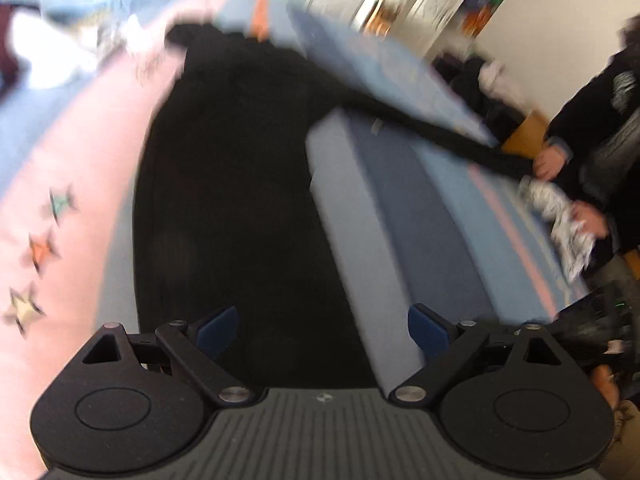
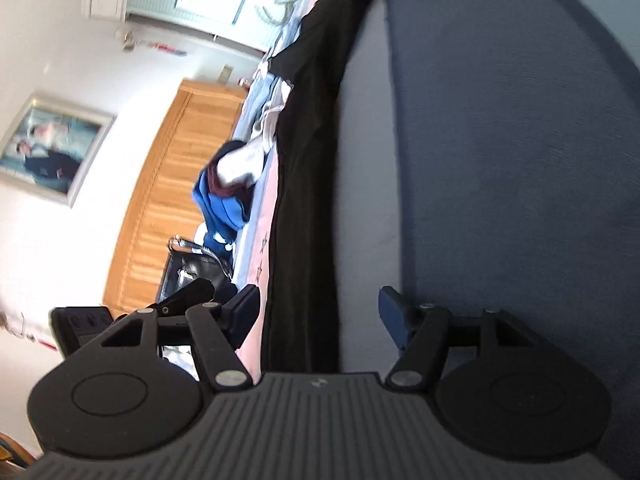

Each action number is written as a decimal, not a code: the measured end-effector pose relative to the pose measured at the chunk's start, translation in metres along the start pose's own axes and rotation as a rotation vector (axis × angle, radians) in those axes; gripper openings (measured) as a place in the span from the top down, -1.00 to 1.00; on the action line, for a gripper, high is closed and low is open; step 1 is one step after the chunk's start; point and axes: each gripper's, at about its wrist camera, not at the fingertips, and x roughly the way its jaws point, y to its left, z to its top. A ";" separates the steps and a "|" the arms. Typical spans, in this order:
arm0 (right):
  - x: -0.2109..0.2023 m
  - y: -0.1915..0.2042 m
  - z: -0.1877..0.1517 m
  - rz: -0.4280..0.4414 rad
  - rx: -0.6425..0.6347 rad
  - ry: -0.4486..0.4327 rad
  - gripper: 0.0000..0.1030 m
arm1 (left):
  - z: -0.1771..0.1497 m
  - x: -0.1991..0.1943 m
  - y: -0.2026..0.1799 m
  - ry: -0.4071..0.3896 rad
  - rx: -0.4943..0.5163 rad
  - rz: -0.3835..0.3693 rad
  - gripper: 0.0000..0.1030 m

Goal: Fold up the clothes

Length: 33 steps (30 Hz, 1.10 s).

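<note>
A black garment (image 1: 232, 184) lies spread on the bed, blurred in the left wrist view. One long sleeve (image 1: 440, 132) stretches right to a person's hand (image 1: 550, 162). My left gripper (image 1: 324, 328) hovers over the garment's near end, open, with nothing pressed between its blue pads (image 1: 218, 330). In the right wrist view, which is rolled on its side, the black garment (image 2: 304, 200) runs as a dark band up the frame. My right gripper (image 2: 320, 314) is open. The garment's edge lies in the gap between its fingers, clear of both pads.
The bed cover (image 1: 400, 208) is blue-striped with a pink part bearing stars (image 1: 40, 248). The person at the right holds a white patterned cloth (image 1: 560, 220). Loose clothes (image 2: 228, 192) are piled on the bed, beside a wooden wardrobe (image 2: 172, 184) and a black bag (image 2: 192, 268).
</note>
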 end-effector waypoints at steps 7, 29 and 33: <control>-0.023 -0.005 0.001 -0.037 -0.002 -0.088 -0.31 | 0.002 -0.010 0.033 -0.044 -0.024 0.304 -0.45; 0.088 0.034 -0.015 0.043 -0.324 0.233 -0.09 | -0.002 -0.060 0.037 -0.160 -0.102 0.196 -0.60; 0.074 0.022 -0.012 0.005 -0.194 0.237 0.23 | -0.003 -0.063 0.038 -0.154 -0.091 0.201 -0.60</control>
